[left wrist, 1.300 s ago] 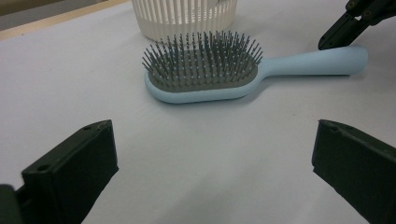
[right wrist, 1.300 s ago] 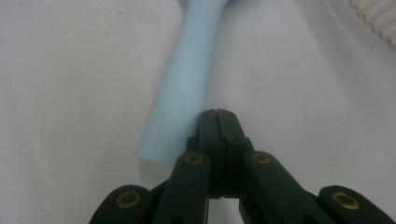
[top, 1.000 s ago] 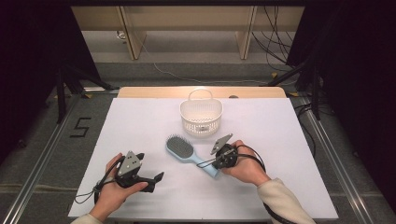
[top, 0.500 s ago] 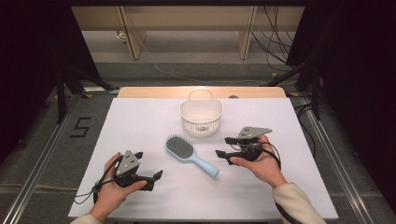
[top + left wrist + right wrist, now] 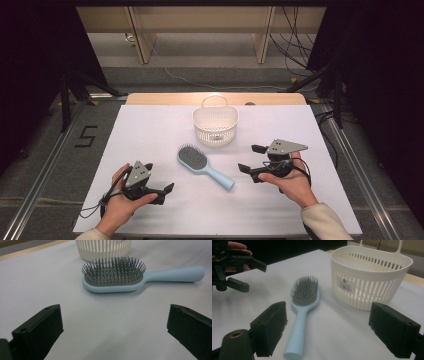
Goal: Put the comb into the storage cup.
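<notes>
One hairbrush (image 5: 204, 166), light blue with grey bristles, lying just in front of the basket. One white slotted basket (image 5: 215, 125) (single loop handle). Two hand-held grippers, one to each side of the hairbrush. One white table (image 5: 150, 130).

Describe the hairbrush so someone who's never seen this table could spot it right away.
On the white table, just in front of the slatted white basket, lies the brush, bristles up, between the two hands. It is the one pale blue thing there, with a grey bristle pad and a long handle.
</notes>
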Motion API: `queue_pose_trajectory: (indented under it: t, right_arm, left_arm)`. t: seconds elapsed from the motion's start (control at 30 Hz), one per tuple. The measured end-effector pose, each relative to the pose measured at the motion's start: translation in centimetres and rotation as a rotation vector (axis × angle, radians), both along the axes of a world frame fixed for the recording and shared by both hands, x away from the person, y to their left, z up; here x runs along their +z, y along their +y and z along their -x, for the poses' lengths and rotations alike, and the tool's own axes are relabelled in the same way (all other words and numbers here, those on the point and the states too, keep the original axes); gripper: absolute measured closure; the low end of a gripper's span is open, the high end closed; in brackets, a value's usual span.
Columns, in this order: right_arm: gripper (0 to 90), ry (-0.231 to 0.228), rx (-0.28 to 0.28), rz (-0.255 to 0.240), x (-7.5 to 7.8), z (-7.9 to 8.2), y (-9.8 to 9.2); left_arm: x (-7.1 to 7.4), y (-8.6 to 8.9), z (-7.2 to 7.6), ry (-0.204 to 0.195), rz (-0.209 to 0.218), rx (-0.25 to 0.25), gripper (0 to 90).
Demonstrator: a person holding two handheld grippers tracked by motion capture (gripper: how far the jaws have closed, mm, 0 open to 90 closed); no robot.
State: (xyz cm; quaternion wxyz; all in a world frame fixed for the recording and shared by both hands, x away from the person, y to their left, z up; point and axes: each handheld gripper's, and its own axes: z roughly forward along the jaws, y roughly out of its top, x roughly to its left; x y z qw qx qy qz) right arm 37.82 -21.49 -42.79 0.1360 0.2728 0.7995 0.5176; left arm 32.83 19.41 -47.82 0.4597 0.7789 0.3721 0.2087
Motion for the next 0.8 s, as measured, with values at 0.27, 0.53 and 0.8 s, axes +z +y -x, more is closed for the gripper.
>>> queue_pose_trajectory:
  t: [0.27, 0.53, 0.8]
  right_arm:
    - [16.2, 0.004, 0.009, 0.061, 0.3, 0.3, 1.2]
    - [17.1, 0.016, 0.022, 0.106, 0.9, 0.4, 2.0]
    - [16.4, 0.025, 0.039, 0.123, 1.3, 0.5, 3.0]
  left_arm:
    - [0.0, 0.0, 0.0, 0.001, 0.004, 0.0, 0.0]
    - [0.0, -0.2, -0.1, 0.001, 0.015, -0.006, 0.0]
    - [0.3, -0.2, -0.1, -0.012, 0.025, -0.006, 0.0]
